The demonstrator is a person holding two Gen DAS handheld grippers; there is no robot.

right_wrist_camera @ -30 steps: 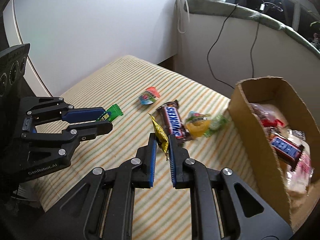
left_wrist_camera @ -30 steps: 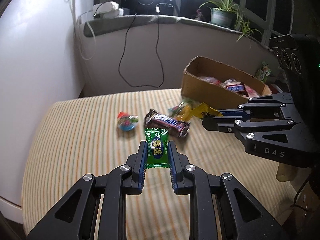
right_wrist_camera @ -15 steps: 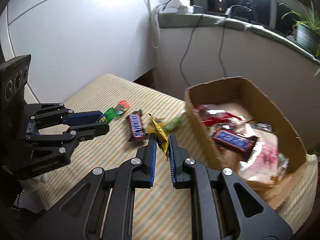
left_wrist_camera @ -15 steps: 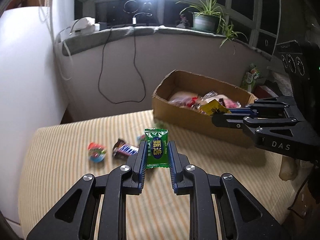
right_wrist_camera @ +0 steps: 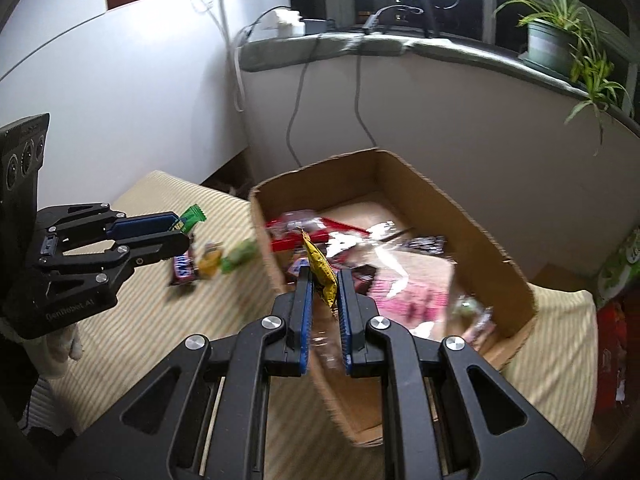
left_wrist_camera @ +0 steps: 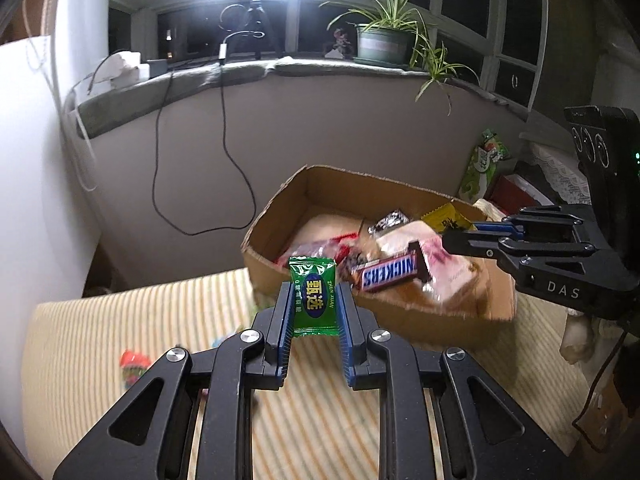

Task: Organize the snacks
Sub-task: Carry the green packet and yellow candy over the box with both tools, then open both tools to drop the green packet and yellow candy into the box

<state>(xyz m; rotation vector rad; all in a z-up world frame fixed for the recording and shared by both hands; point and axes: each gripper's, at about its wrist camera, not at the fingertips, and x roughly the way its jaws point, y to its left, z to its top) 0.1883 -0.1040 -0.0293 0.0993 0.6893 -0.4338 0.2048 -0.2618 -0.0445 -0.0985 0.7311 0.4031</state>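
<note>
Two tongs clamped on snacks, left tongs [left_wrist_camera: 314, 298] gripping green candy [left_wrist_camera: 313, 297], right tongs [right_wrist_camera: 325, 294] pinching yellow packet [right_wrist_camera: 320, 276] over cardboard box [right_wrist_camera: 472, 236]

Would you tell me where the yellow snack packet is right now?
The yellow packet is pinched in the right gripper, held above the cardboard box near its front wall.

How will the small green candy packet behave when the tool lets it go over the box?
The green candy packet probably weighs little: the left tool holds it upright by its edges alone. Its thin wrapper looks flexible, so it may flutter or tumble. It should land softly on the snacks in the cardboard box.
</note>
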